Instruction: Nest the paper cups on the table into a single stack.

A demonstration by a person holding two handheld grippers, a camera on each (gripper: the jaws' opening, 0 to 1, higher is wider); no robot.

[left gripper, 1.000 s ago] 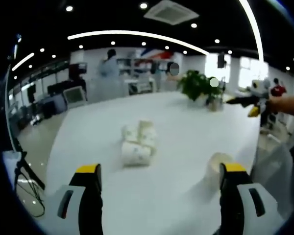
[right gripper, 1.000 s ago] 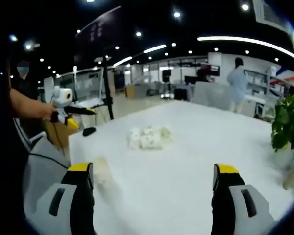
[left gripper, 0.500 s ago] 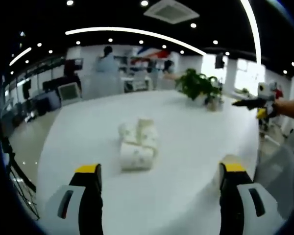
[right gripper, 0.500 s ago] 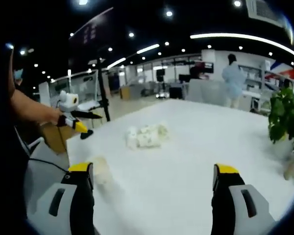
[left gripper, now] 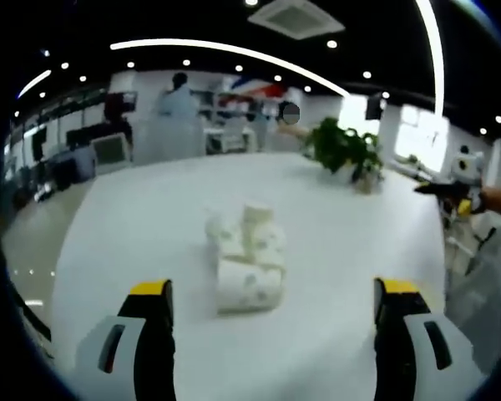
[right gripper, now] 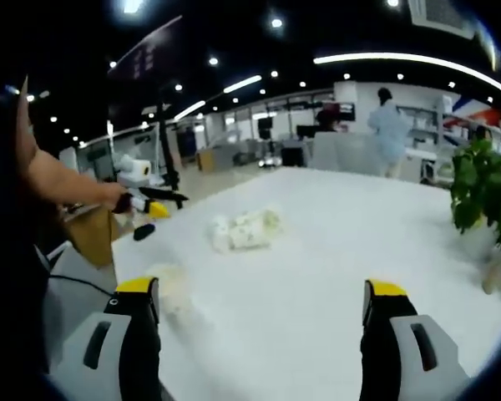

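Paper cups (left gripper: 246,255) cluster on white table (left gripper: 134,225), office behind.

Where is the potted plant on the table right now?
The potted plant stands at the far edge of the white table, beyond and right of the paper cups in the left gripper view; in the right gripper view it is at the right edge.

No text, label, brand, number or sign is legible in either view. The white paper cups (left gripper: 246,255) carry a faint green printed pattern, too blurred to resolve as lettering. A dark hanging panel (right gripper: 146,54) near the ceiling shows pale marks that are also unreadable.
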